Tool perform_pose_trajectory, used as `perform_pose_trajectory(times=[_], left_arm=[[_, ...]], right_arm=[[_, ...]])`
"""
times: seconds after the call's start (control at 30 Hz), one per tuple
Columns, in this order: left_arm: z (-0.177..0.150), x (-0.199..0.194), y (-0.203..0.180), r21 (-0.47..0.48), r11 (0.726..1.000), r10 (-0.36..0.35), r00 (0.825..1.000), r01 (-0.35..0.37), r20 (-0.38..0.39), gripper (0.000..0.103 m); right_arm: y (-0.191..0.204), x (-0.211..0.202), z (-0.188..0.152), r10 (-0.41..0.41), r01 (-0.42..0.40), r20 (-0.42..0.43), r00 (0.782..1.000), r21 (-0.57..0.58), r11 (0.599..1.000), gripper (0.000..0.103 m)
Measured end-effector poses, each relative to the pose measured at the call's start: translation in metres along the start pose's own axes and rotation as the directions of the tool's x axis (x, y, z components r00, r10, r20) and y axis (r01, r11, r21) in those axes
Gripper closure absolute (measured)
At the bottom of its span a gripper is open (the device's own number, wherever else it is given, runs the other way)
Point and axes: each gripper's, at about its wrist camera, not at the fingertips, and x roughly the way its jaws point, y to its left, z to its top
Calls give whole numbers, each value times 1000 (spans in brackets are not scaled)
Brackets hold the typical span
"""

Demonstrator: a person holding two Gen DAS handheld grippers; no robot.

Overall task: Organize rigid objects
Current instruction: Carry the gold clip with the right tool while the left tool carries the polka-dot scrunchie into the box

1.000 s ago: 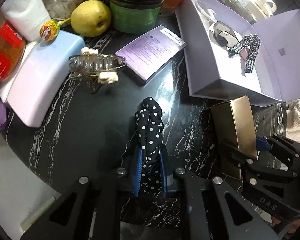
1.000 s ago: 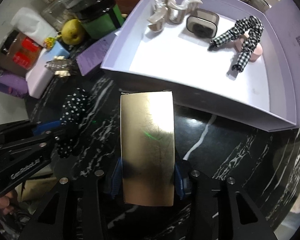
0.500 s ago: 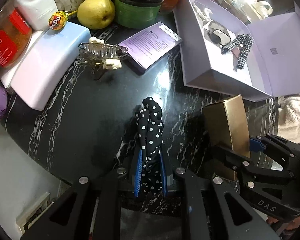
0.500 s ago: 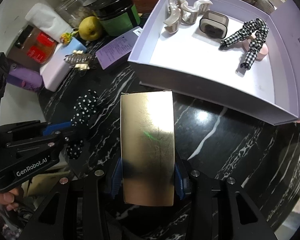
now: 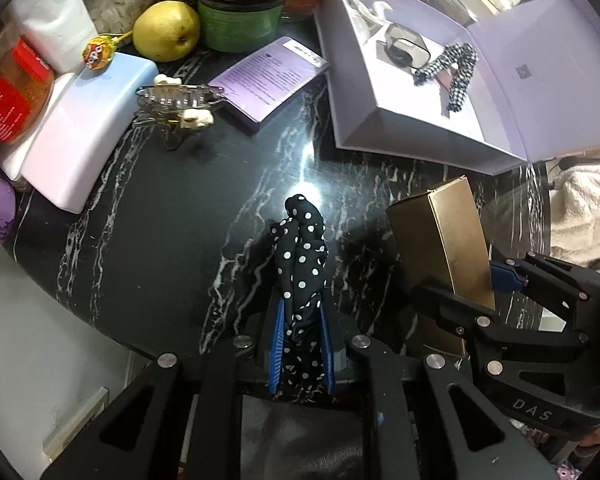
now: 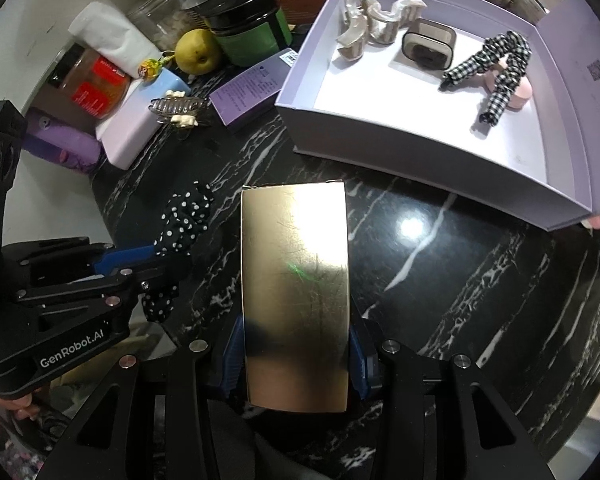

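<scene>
My left gripper (image 5: 300, 332) is shut on a black polka-dot scrunchie (image 5: 302, 264), held above the black marble table (image 5: 160, 232). My right gripper (image 6: 296, 356) is shut on a gold box (image 6: 296, 280), held above the table; the box (image 5: 440, 236) also shows at the right of the left wrist view. The scrunchie (image 6: 184, 216) and left gripper (image 6: 140, 264) show at the left of the right wrist view. An open lilac box (image 6: 380, 152) stands ahead, holding a cream claw clip (image 6: 364, 24), a grey case (image 6: 430, 44) and a checked scrunchie (image 6: 496, 68).
A clear claw clip (image 5: 176, 100) lies by a lilac-white block (image 5: 80, 132) and a purple booklet (image 5: 268, 76). Behind them stand a pear (image 5: 166, 30), a green jar (image 5: 240, 4), a lollipop (image 5: 98, 48) and other jars. The table edge runs at lower left.
Both grippers have lifted and pulled back from the table with their objects; the table items look smaller and farther. Both grips are unchanged.
</scene>
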Motion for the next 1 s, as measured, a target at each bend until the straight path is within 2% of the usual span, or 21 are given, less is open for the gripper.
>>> perform_pose_trajectory(times=[0.5, 1.0], left_arm=[[11, 4, -49, 139, 990, -9, 1000, 11, -19, 87], [29, -15, -70, 256, 967, 5, 1000, 2, -28, 87]], right_arm=[[-24, -20, -18, -27, 25, 16, 1000, 89, 996, 60], [-41, -41, -15, -38, 32, 34, 999, 154, 988, 60]])
